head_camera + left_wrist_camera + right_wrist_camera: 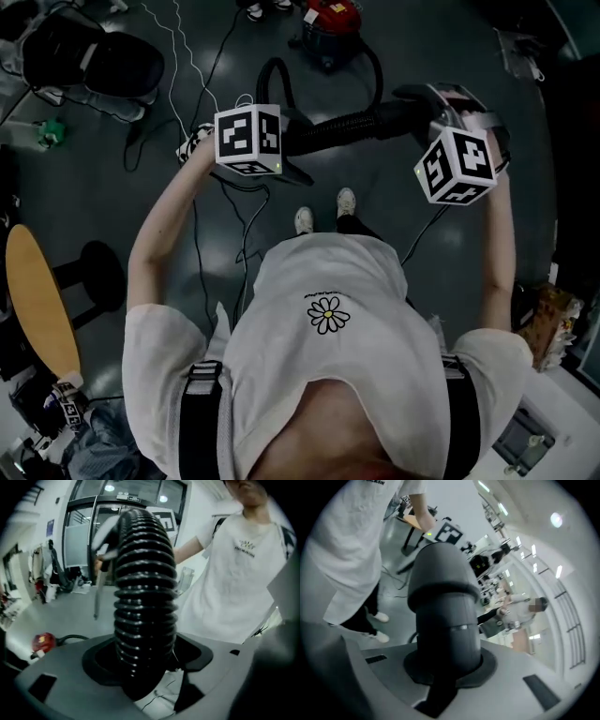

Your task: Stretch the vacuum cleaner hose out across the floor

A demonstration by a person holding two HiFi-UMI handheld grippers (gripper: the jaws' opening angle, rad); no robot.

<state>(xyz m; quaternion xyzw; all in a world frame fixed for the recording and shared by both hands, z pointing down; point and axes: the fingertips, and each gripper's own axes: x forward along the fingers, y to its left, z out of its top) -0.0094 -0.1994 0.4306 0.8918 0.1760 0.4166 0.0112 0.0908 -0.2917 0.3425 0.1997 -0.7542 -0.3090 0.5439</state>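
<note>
A black ribbed vacuum hose (342, 125) spans between my two grippers at chest height above the floor. It loops back to a red vacuum cleaner (328, 26) standing farther ahead. My left gripper (251, 141) is shut on the ribbed part of the hose (144, 597), which fills the space between the jaws. My right gripper (455, 161) is shut on the smooth grey end cuff (446, 616) of the hose. In the left gripper view the red vacuum cleaner (43, 641) shows small at the left. The jaws themselves are hidden under the marker cubes in the head view.
Thin cables (202, 89) trail over the dark floor ahead and left. A wooden round top (39, 302) and a black stool (94, 270) stand at the left, with a black chair (89, 58) at the far left. Boxes (548, 317) sit at the right. Another person (520, 611) stands in the background.
</note>
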